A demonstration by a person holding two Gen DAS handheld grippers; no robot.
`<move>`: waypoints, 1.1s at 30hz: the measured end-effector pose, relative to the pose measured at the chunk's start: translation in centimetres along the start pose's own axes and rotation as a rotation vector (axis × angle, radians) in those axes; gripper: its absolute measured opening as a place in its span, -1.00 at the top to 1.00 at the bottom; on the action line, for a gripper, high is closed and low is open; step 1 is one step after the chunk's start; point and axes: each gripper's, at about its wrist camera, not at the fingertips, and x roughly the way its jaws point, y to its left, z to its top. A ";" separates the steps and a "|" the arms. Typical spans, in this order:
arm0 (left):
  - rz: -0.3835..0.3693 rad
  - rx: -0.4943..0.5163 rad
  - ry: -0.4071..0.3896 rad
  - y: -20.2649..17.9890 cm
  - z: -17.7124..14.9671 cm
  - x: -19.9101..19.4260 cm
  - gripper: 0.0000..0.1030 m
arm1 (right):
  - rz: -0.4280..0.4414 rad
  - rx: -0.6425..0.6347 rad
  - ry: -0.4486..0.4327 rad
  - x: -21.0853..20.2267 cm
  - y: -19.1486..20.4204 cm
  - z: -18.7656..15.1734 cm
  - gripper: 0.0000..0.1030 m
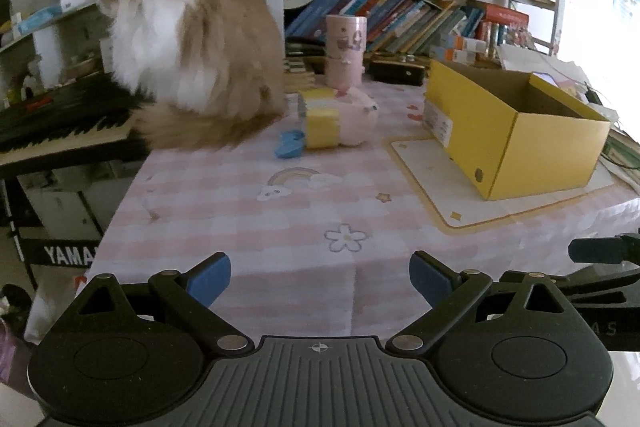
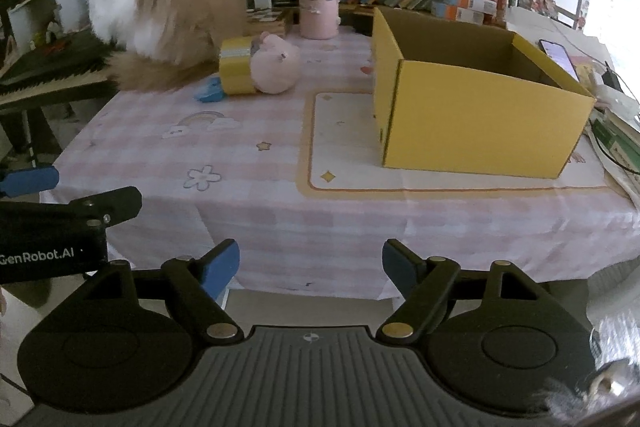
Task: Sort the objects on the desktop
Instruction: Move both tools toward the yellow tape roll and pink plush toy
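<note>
A pink plush (image 2: 276, 69) is seen lying on its side near the worktop's (image 2: 280, 227) far edge, touching a yellow roll (image 2: 236, 71), with a blue piece (image 2: 209, 91) just beside the roll. A cat (image 2: 160, 7) sits close on the left. A pink can (image 2: 319, 2) stands behind them. An open yellow box (image 2: 480, 119) rests on a cream mat (image 2: 344, 163) to the right. Both grippers are held at the near edge: left gripper (image 1: 320, 281) fingers spread, nothing between; right gripper (image 2: 311, 267) fingers likewise released, empty.
</note>
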 end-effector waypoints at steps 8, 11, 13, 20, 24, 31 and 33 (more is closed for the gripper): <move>0.014 -0.026 -0.009 1.2 0.3 0.1 -0.90 | 0.002 -0.020 -0.012 0.4 1.1 0.9 -0.51; 0.019 -0.035 -0.012 1.4 0.5 0.3 -0.90 | 0.003 -0.025 -0.018 0.6 1.2 1.2 -0.52; 0.024 -0.037 -0.014 1.5 0.5 0.5 -0.90 | 0.007 -0.028 -0.019 0.8 1.3 1.3 -0.53; 0.046 -0.037 -0.010 1.8 1.2 1.6 -0.90 | 0.032 -0.040 -0.013 2.2 1.4 2.2 -0.54; 0.069 -0.035 -0.010 1.8 1.9 2.6 -0.90 | 0.040 -0.048 -0.021 3.4 1.2 3.1 -0.55; 0.113 -0.055 0.003 2.5 3.8 5.0 -0.90 | 0.077 -0.066 -0.035 6.1 1.2 5.8 -0.55; 0.121 -0.065 -0.002 2.7 4.4 5.7 -0.90 | 0.078 -0.079 -0.049 6.9 1.1 6.8 -0.55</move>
